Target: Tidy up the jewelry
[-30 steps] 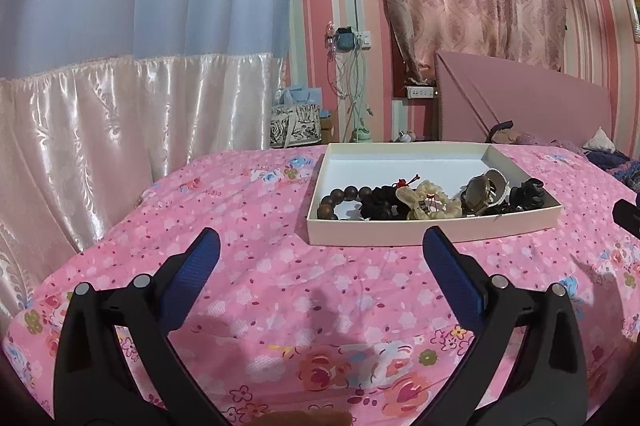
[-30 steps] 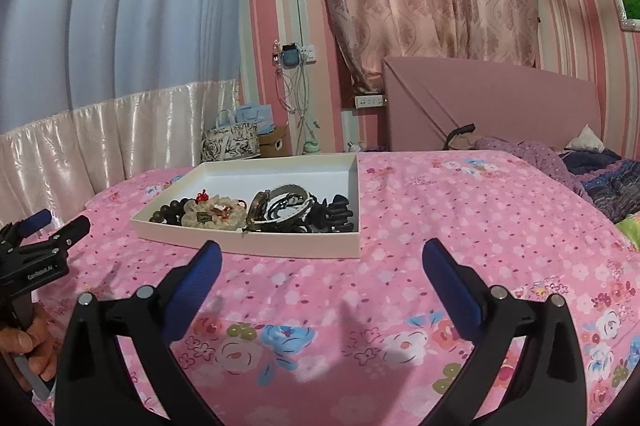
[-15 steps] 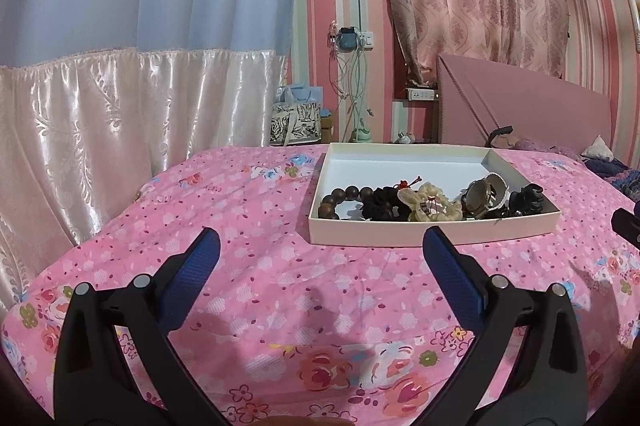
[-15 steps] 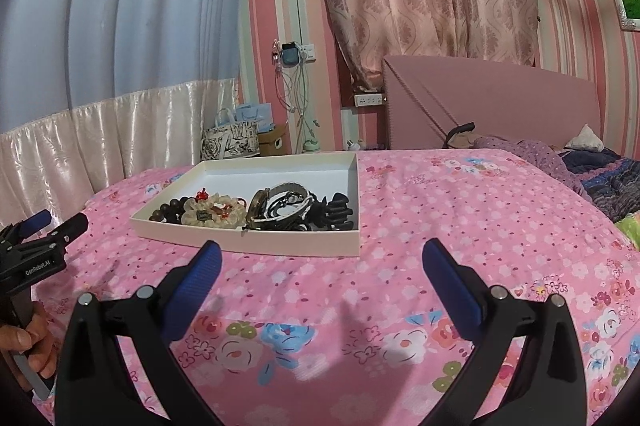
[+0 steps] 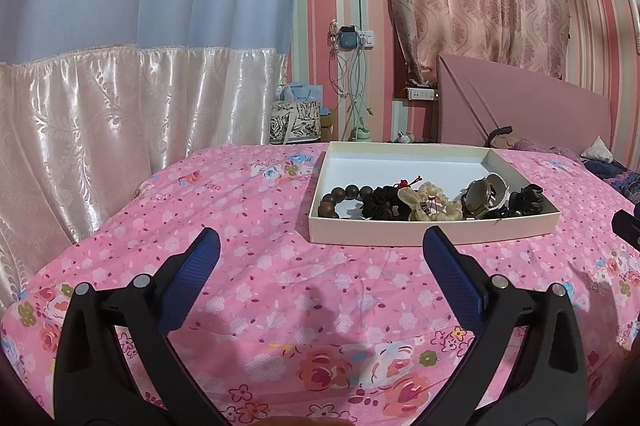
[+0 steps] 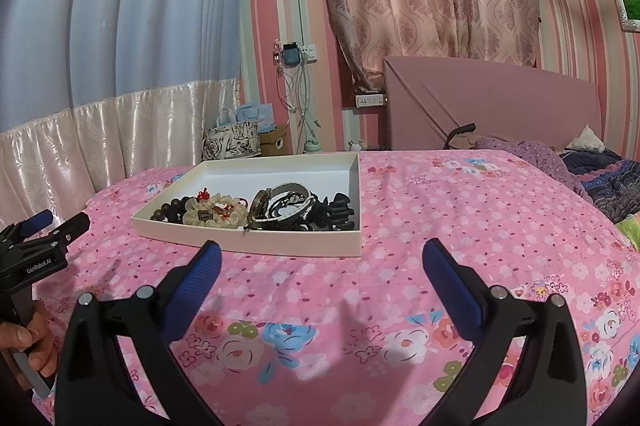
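Note:
A shallow white box (image 5: 432, 232) lies on the pink floral bed; it also shows in the right wrist view (image 6: 256, 240). Along its near side lie a dark wooden bead bracelet (image 5: 340, 194), a black scrunchie (image 5: 380, 203), a cream bead bracelet (image 5: 430, 203) (image 6: 216, 211), a watch with bands (image 5: 482, 193) (image 6: 280, 205) and a black hair claw (image 5: 526, 199) (image 6: 336, 214). My left gripper (image 5: 320, 246) is open and empty, short of the box. My right gripper (image 6: 320, 258) is open and empty, near the box's front right corner.
The left gripper and the hand holding it (image 6: 32, 258) show at the right wrist view's left edge. A pink headboard (image 6: 492, 105), pillows and dark bedding (image 6: 600, 177) lie at the right. Bags (image 5: 298, 121) and hanging cables (image 5: 352, 85) stand behind the bed by the curtain.
Both views have shifted slightly; the box sits a little lower and closer in the left wrist view. Both grippers stay open and empty.

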